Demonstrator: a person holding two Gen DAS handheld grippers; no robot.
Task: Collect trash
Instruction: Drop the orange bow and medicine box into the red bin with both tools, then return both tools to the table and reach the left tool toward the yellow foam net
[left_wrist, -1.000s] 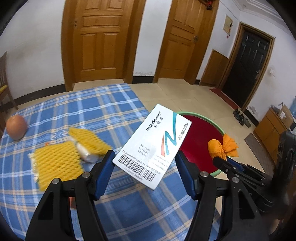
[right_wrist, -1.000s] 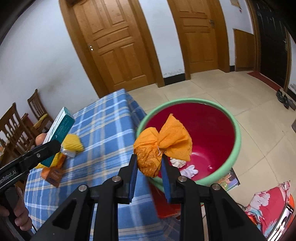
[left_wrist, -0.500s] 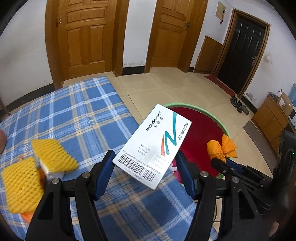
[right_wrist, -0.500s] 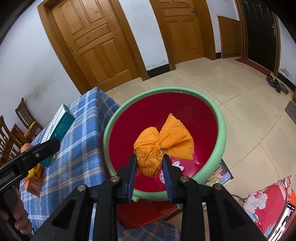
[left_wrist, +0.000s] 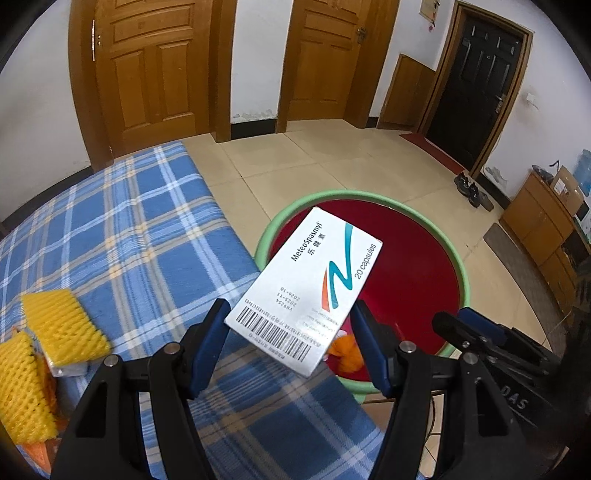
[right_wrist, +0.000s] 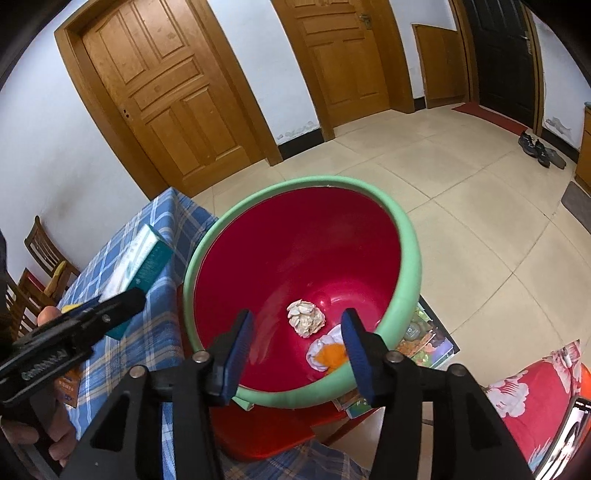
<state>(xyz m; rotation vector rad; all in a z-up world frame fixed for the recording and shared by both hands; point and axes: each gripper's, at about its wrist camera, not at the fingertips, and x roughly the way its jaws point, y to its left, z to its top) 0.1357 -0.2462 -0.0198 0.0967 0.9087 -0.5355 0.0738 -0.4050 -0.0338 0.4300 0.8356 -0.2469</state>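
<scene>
The left claw (left_wrist: 290, 339) grips a white capsule box (left_wrist: 306, 288) by its near, barcode end, one pad on each long edge, and holds it tilted over the near-left rim of the green basin (right_wrist: 406, 236), beside the checked worktop (left_wrist: 122, 229). The box looks like thin card: light, fairly stiff across its width but easy to crush, smooth enough to pivot; the edge hold near one end suits it. The right claw (right_wrist: 295, 343) has just been opening, with nothing between its pads now; the orange wad (right_wrist: 332, 354) lies in the basin's bottom near a crumpled paper ball (right_wrist: 306, 317). Soft yellow foam nets (left_wrist: 62, 328) wait on the worktop at the left; they would squash, so a mid-body pinch seems best
</scene>
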